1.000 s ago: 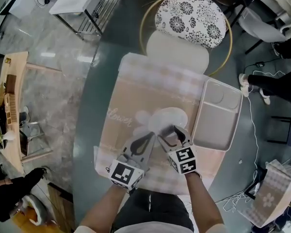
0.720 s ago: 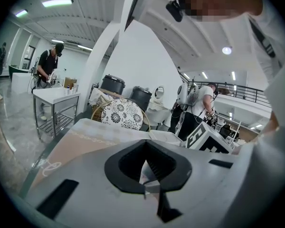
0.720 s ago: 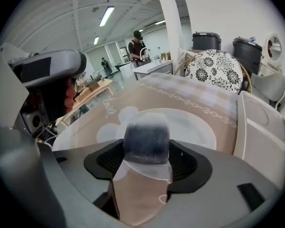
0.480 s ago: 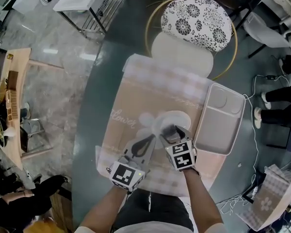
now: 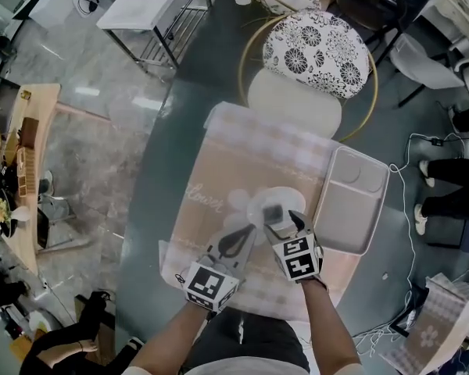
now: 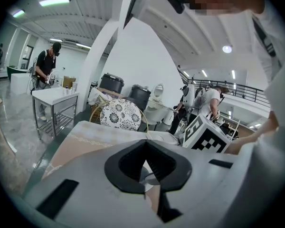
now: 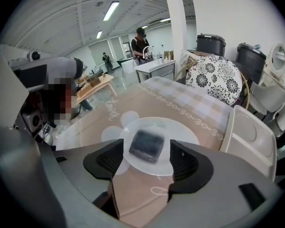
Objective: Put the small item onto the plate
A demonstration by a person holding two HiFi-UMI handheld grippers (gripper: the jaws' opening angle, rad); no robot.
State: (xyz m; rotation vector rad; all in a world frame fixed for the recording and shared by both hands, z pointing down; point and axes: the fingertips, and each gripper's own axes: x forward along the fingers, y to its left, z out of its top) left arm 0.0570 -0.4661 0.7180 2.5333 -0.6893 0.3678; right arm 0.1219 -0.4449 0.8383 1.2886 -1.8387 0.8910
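Observation:
A small dark square item (image 5: 272, 212) (image 7: 147, 145) lies flat on the round white plate (image 5: 285, 198) (image 7: 183, 133), near the middle of the checked placemat (image 5: 242, 151). My right gripper (image 5: 285, 226) (image 7: 146, 161) is open just on my side of the plate. Its jaws stand apart on either side of the item and do not touch it. My left gripper (image 5: 241, 244) (image 6: 145, 169) rests to the left of it over the placemat, shut with nothing between its jaws. A sliver of the plate's edge (image 6: 149, 175) shows past them.
A white compartment tray (image 5: 345, 205) (image 7: 249, 137) lies right of the plate. A chair with a floral cushion (image 5: 316, 41) stands at the table's far edge. The dark glass table (image 5: 152, 201) extends left of the mat. People stand in the background.
My right gripper has drawn back a little toward me, and the dark item now shows uncovered on the plate. The left gripper has hardly moved.

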